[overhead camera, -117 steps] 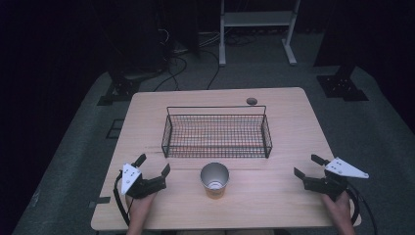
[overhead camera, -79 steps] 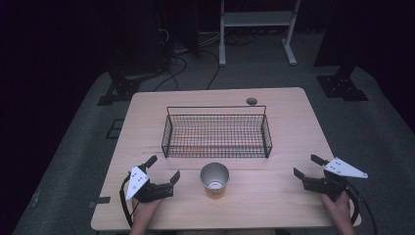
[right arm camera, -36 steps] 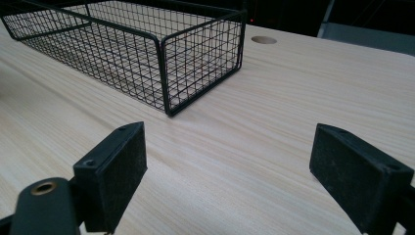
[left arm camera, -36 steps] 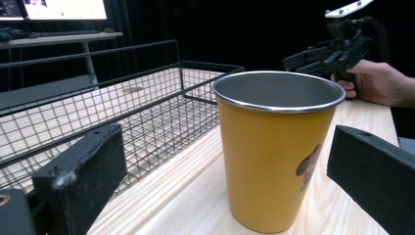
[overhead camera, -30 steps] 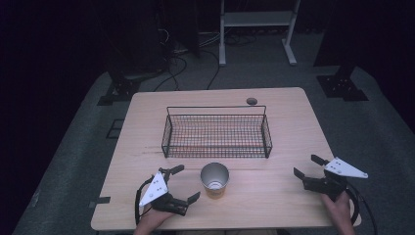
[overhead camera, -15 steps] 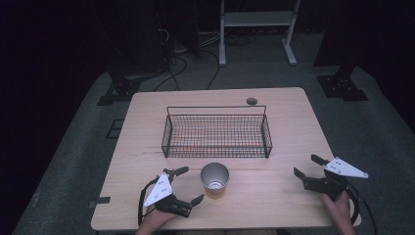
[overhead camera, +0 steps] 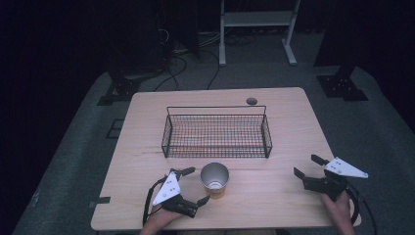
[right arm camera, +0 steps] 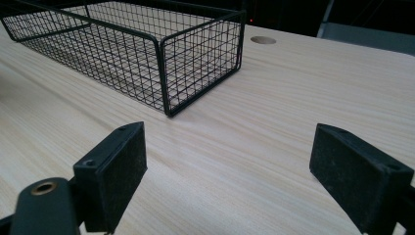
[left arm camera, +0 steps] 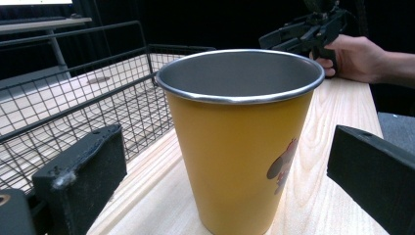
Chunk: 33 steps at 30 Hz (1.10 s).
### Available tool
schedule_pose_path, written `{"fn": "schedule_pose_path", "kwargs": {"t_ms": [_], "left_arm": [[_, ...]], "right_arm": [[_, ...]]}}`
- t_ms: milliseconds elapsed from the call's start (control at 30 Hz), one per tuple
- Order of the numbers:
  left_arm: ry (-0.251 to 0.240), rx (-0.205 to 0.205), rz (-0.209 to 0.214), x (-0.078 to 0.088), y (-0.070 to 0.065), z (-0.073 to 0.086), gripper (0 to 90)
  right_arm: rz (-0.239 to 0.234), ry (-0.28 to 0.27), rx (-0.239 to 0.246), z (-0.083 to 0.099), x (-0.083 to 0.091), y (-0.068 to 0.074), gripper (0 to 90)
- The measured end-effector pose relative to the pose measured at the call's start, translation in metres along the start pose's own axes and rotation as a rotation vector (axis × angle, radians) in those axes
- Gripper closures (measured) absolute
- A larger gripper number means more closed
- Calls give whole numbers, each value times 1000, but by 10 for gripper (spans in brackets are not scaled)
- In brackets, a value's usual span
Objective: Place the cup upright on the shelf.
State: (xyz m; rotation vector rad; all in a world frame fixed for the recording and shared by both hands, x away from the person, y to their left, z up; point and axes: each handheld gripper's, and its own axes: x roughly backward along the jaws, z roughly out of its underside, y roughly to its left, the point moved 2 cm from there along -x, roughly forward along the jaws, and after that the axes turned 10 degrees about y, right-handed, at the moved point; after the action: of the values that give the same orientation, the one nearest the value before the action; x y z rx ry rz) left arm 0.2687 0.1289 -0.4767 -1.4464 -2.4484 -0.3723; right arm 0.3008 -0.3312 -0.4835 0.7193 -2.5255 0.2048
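A yellow cup (overhead camera: pixel 215 179) with a steel rim stands upright on the wooden table (overhead camera: pixel 147 142), just in front of a black wire basket (overhead camera: pixel 217 131). My left gripper (overhead camera: pixel 195 186) is open right beside the cup's left side, jaws reaching toward it. In the left gripper view the cup (left arm camera: pixel 240 142) stands close between the two spread jaws, touching neither. My right gripper (overhead camera: pixel 306 166) rests open at the table's right front, holding nothing; its view shows the basket's corner (right arm camera: pixel 195 58) ahead.
The basket is empty and spans the table's middle. A round cable hole (overhead camera: pixel 251 101) lies behind it near the far edge. Bare wood stretches between cup and right gripper. Dark floor, cables and a white stand (overhead camera: pixel 254 19) lie beyond.
My left gripper has slid from the table's left front toward the cup and now has its jaws at the cup's side. The right gripper has stayed put.
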Motion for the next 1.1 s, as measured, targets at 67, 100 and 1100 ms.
{"fn": "schedule_pose_path", "kwargs": {"t_ms": [67, 100, 1100], "left_arm": [[3, -2, 2, -2, 0, 0, 3], [4, 0, 3, -3, -1, -1, 3], [50, 19, 30, -34, -6, -14, 3]], "right_arm": [[1, 0, 3, 0, 0, 0, 129], [1, 1, 1, 0, 0, 0, 129], [6, 11, 4, 0, -1, 1, 128]]}}
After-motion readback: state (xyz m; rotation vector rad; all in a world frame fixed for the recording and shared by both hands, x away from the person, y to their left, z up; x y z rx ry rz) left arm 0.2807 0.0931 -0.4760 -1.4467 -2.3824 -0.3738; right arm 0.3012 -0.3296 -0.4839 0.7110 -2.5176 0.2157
